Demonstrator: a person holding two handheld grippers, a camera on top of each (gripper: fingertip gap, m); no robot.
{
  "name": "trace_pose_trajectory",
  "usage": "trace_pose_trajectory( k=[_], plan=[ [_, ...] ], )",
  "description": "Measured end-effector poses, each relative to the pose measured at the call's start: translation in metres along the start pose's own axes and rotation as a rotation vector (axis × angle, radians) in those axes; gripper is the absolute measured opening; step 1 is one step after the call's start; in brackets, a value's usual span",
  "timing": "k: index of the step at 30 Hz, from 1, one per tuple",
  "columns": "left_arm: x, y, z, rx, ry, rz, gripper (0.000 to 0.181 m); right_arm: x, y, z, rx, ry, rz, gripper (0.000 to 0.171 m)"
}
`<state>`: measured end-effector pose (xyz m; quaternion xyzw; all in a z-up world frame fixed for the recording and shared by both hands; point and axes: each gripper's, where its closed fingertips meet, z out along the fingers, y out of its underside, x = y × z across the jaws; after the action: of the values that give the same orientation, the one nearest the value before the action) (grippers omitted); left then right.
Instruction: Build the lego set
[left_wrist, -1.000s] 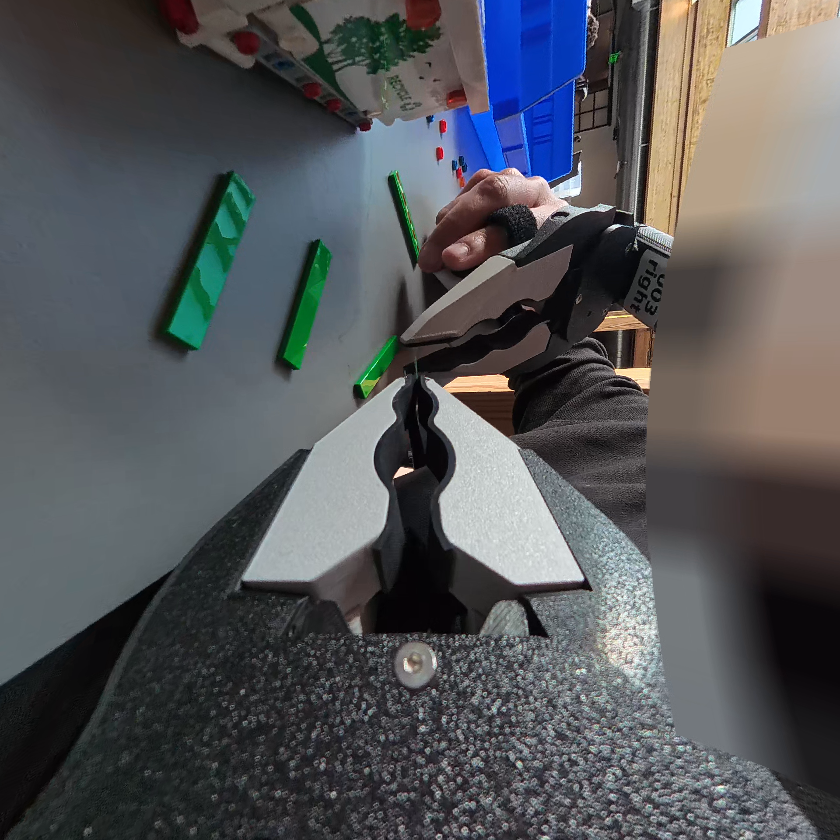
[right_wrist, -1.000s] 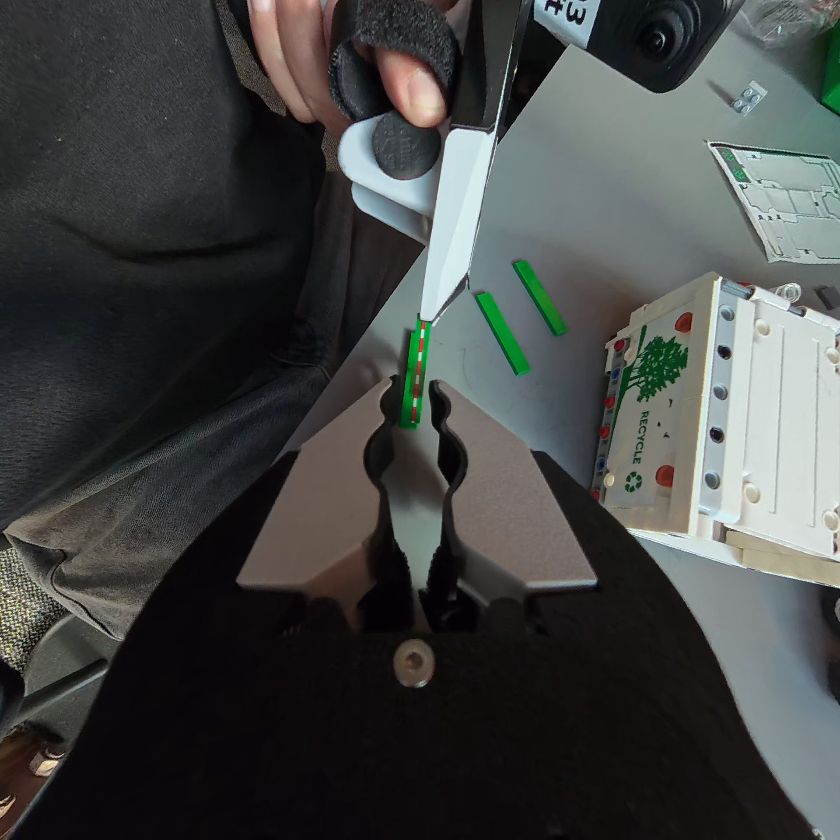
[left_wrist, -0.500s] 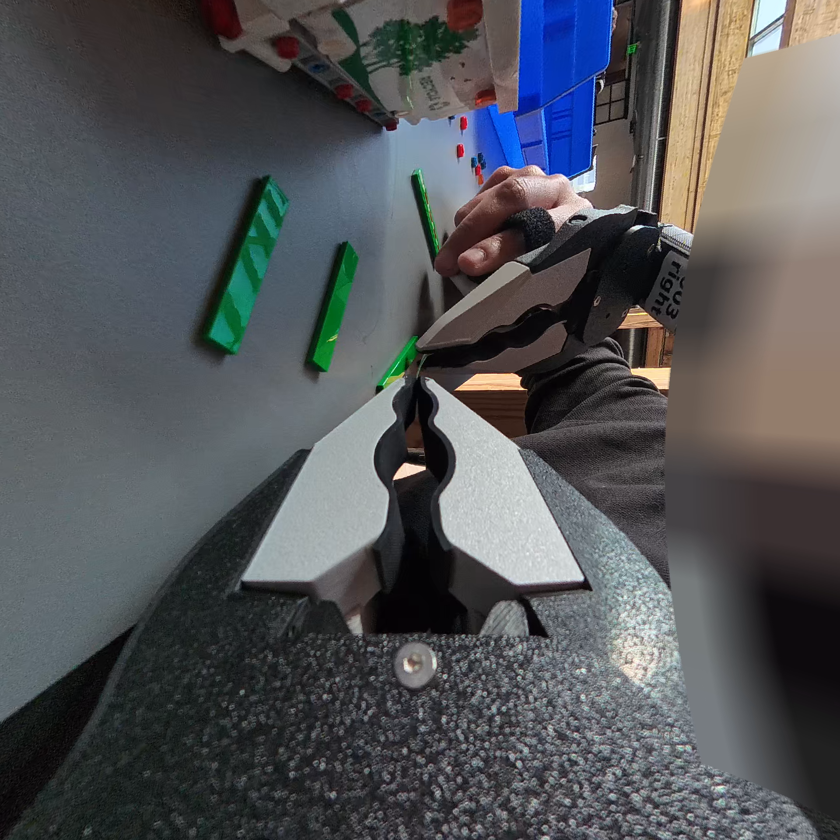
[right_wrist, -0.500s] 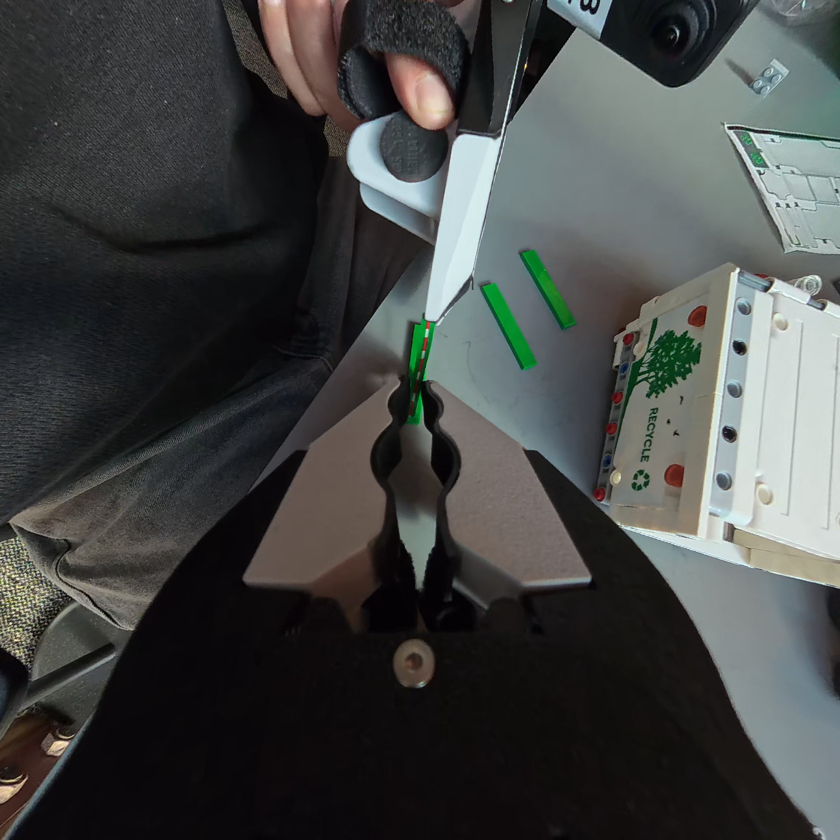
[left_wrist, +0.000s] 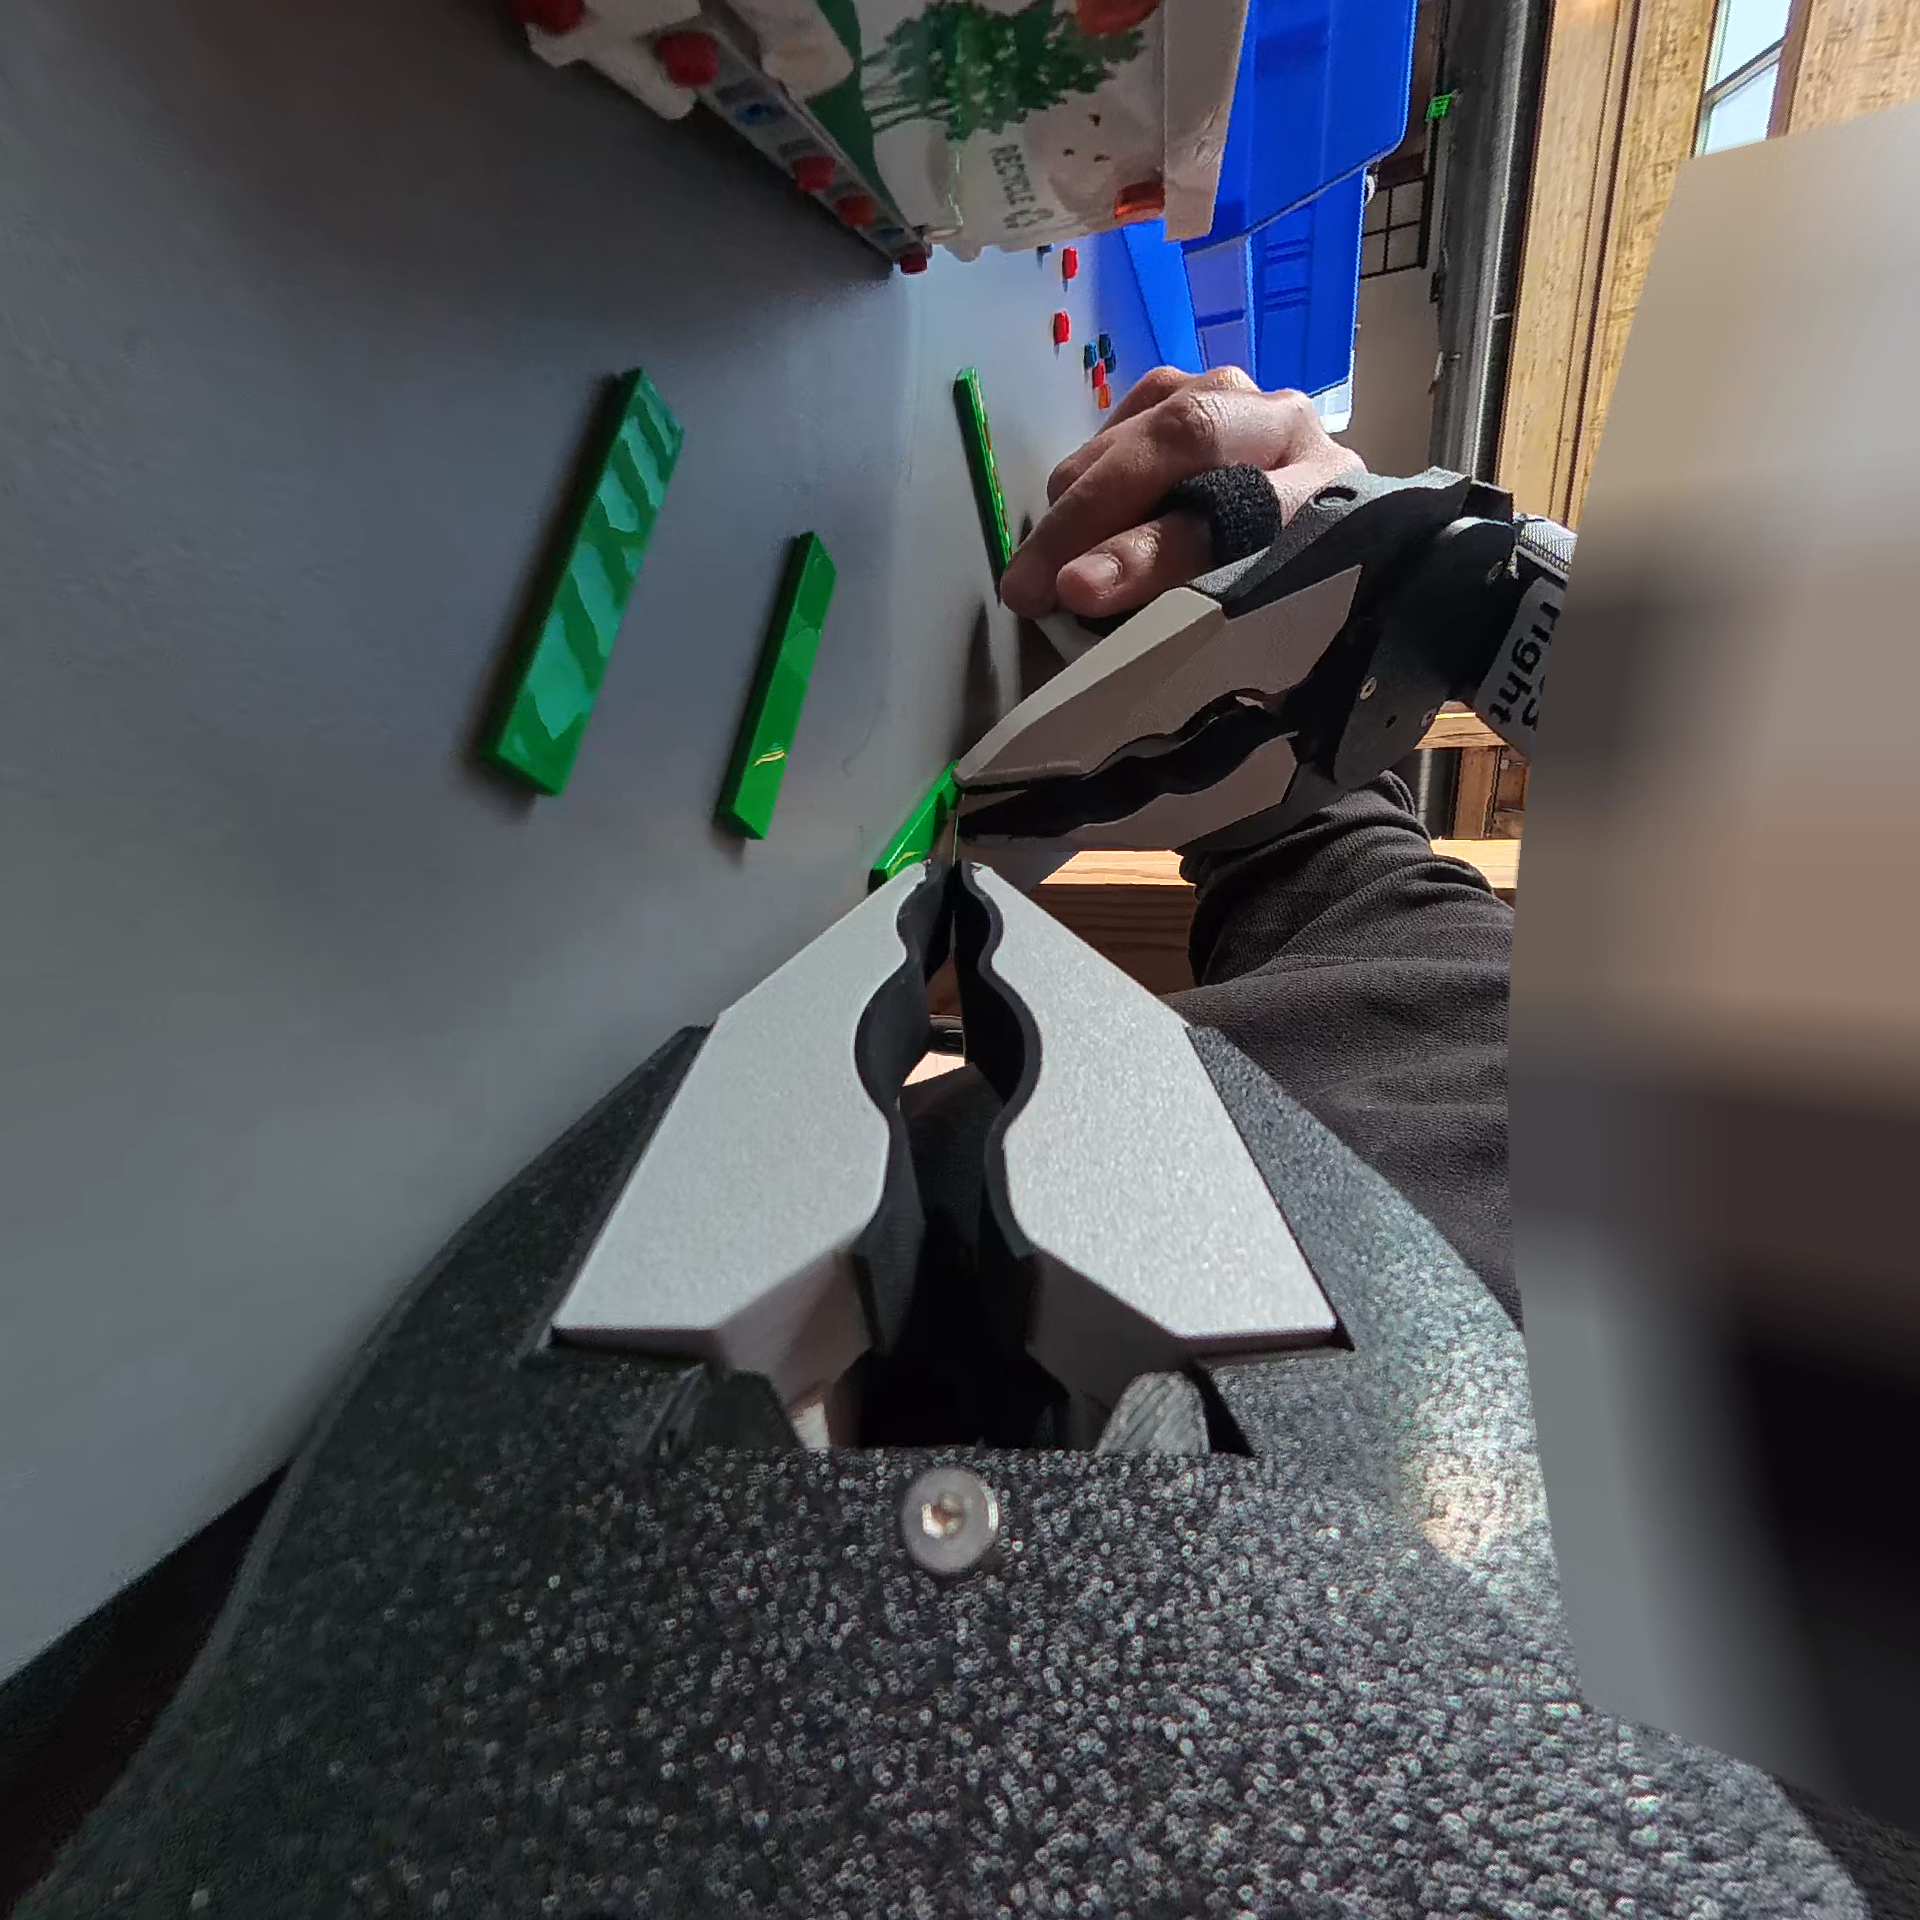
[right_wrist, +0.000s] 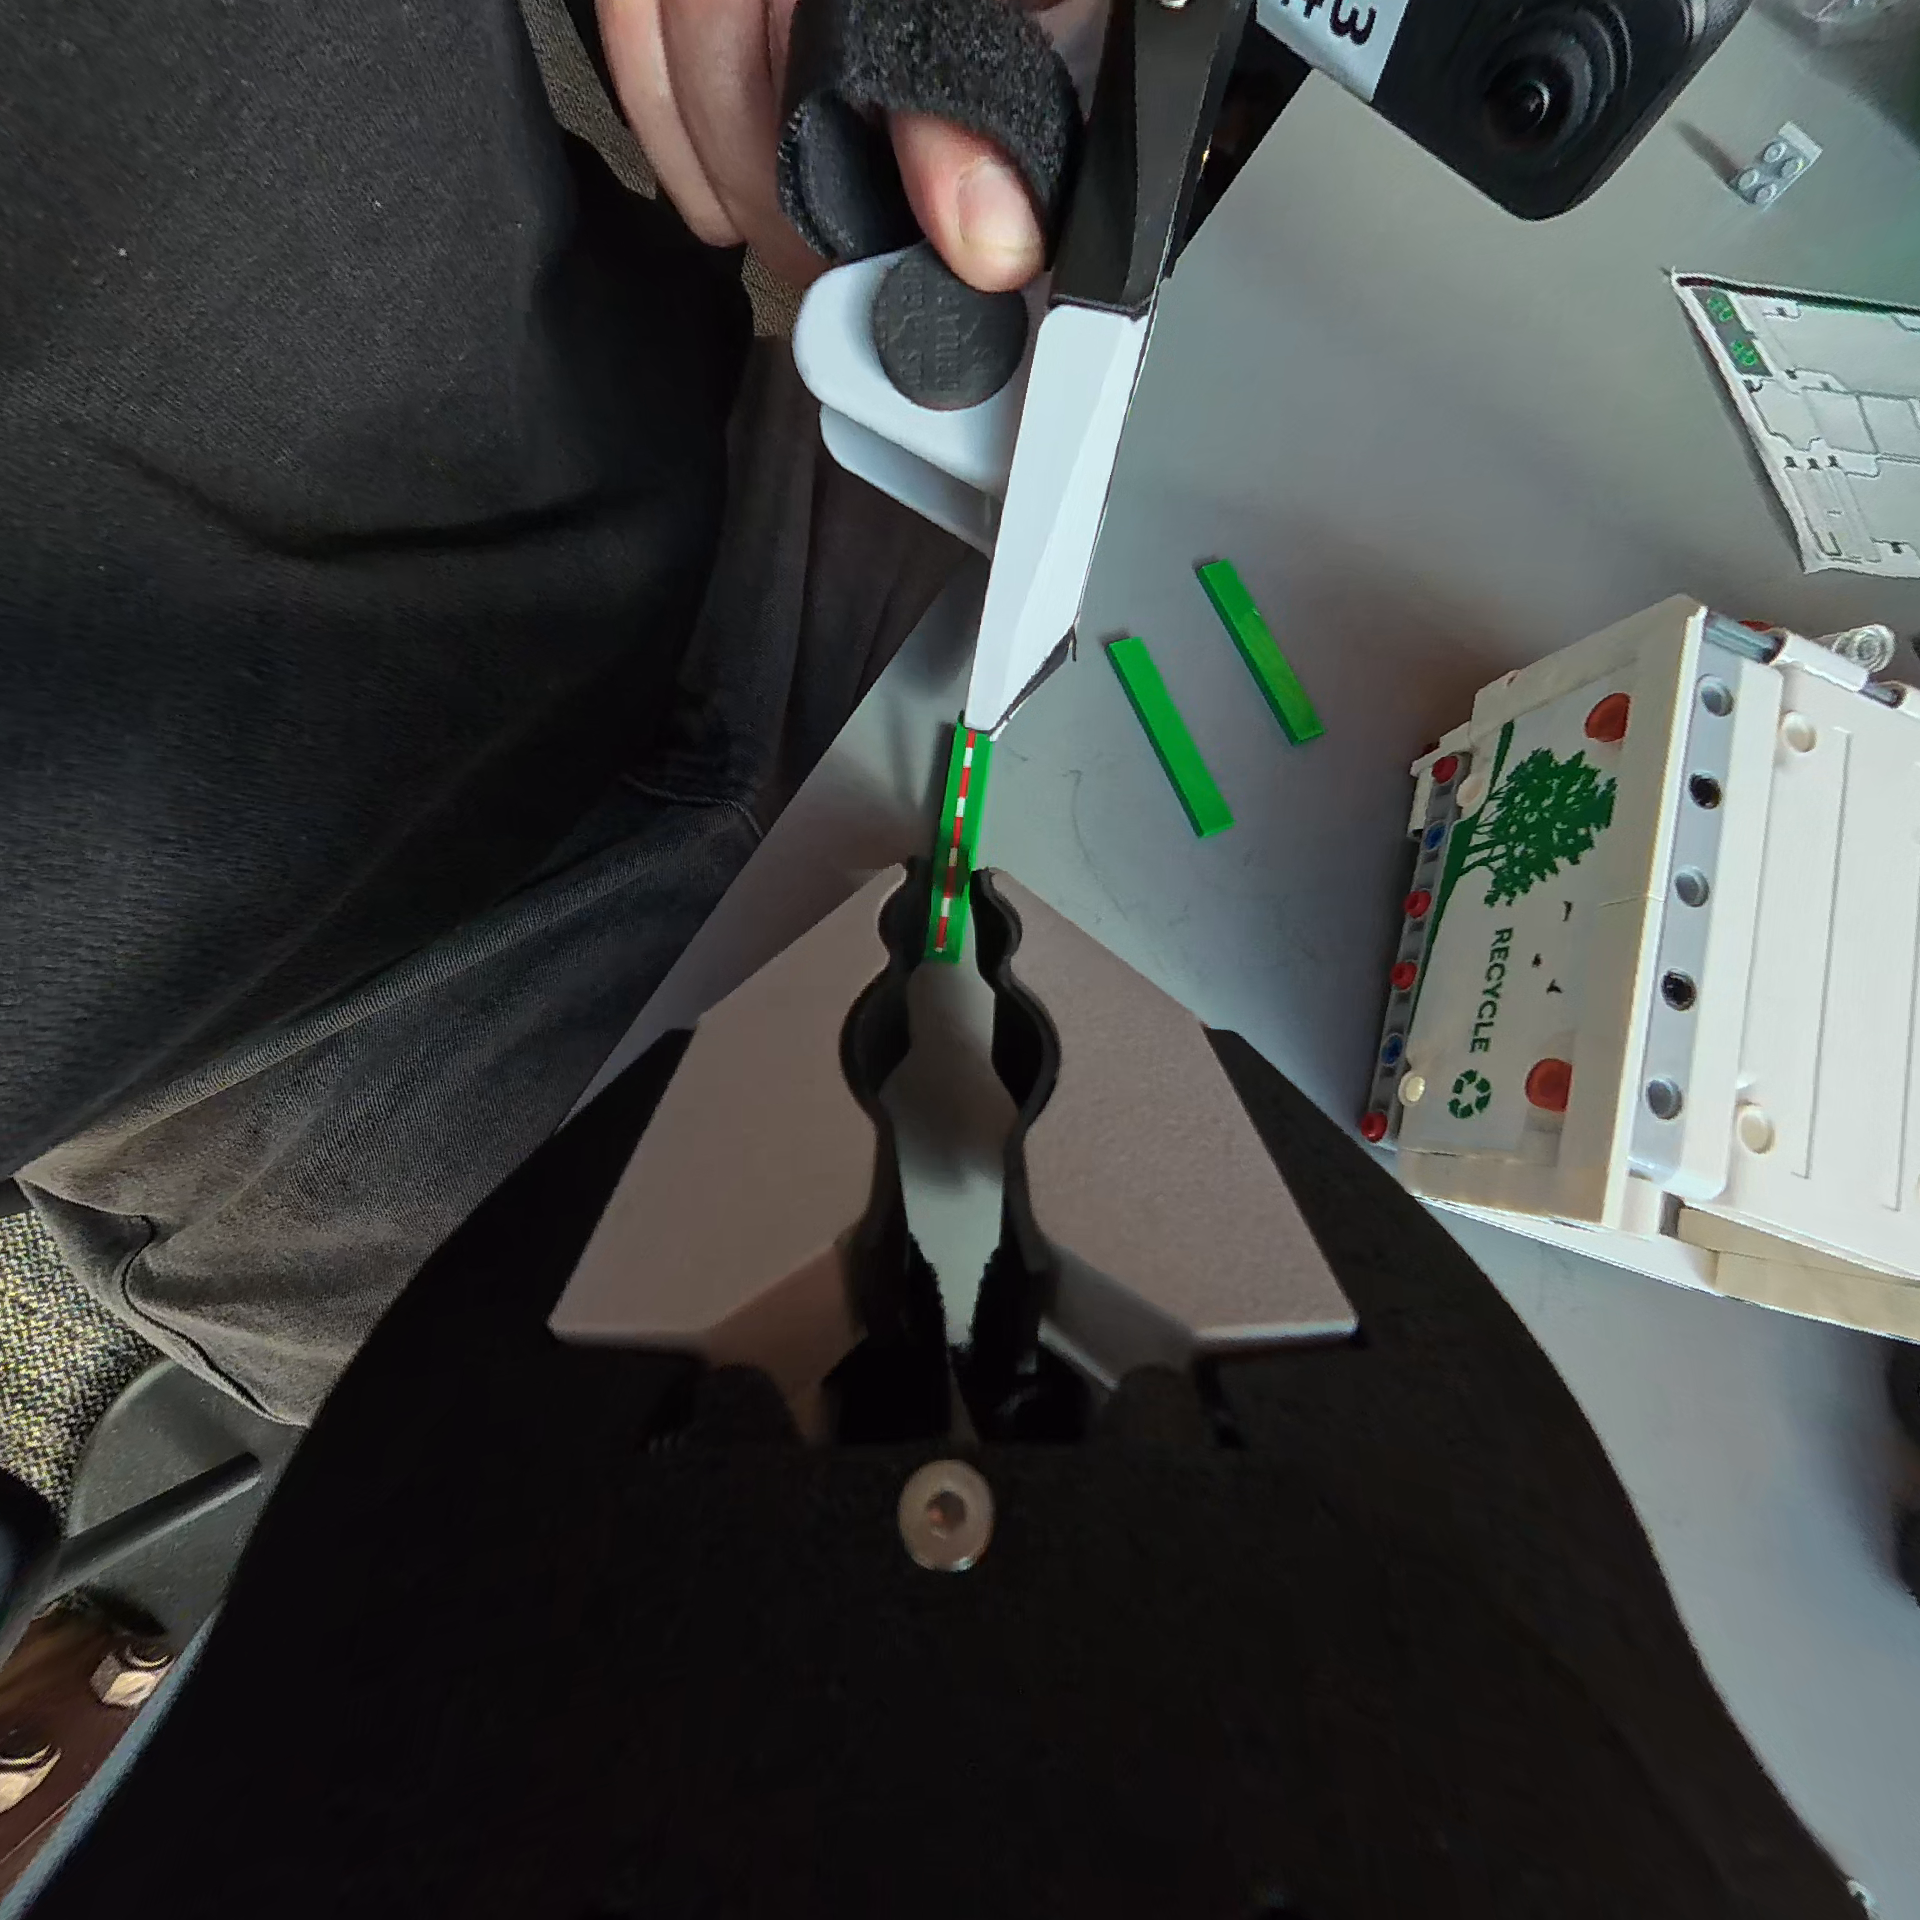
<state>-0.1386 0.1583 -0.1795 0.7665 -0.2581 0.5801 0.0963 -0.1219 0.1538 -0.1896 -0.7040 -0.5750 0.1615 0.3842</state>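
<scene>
Left wrist view: the left tongs (left_wrist: 951, 883) are lying closed almost to touching, with only a sliver of gap at the tips. Whether anything is pinched there cannot be told. Meeting them tip to tip are the right tongs (left_wrist: 961, 805), coming in over the table (left_wrist: 312, 727) edge, where the end of a striped green tile (left_wrist: 914, 831) is peeking out. Lying apart on the table are two plain green tiles (left_wrist: 582, 592) (left_wrist: 779, 686).

Right wrist view: the right tongs are closing narrowly on the near end of the striped tile, pads apparently touching both long edges. The left tongs' tip is bearing on its far end. Sitting well to the right is the white truck body (right_wrist: 1662, 935).

Risking a slip here: the tile is lying at the very table edge, so squeezing such a thin, glossy piece off-centre could be flicking it off onto the lap below. Lifting while the other tip is pressing down could be twisting it loose.

Compared with a second ago: the right tongs are sitting further along the tile with a narrower gap, and the left tongs are closer to the table.
</scene>
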Motion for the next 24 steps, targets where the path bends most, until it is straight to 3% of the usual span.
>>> trace_pose_trajectory(
  k=[24],
  plan=[
    [-0.0017,-0.0004,-0.0003,-0.002,-0.009,0.004,0.0,-0.0022,0.0,-0.0008,0.003,-0.009,-0.007,0.006]
  ],
)
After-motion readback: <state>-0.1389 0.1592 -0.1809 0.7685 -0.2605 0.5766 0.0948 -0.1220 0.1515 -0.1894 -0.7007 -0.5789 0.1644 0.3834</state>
